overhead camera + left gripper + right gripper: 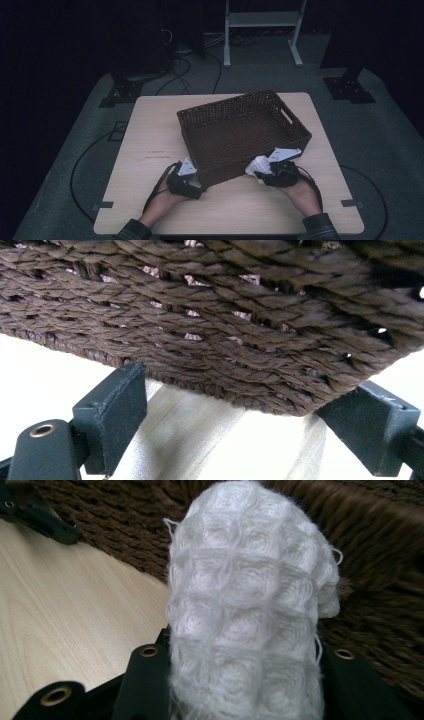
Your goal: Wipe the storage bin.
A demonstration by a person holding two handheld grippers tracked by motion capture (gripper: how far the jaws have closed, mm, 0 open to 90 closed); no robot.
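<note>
A brown wicker basket [230, 165] stands slightly askew on the light wooden table [150, 130]. My left gripper [197, 185] sits at its near left corner. In the left gripper view the black jaws stand wide apart, and the gripper [248, 382] has the basket's rounded lower corner [225, 315] just ahead between the tips, with no clear press. My right gripper [260, 172], at the basket's near right wall, is shut on a bunched white waffle-weave cloth [256, 163]. The cloth [245, 580] rises between the right gripper's [245, 675] jaws, in front of the basket wall [380, 580].
The left gripper [35, 512] shows far off at the top left of the right gripper view. Bare tabletop [60, 605] lies between the two hands. Behind the table stand a white metal frame [262, 20], floor cables [185, 65] and dark stand bases [350, 87].
</note>
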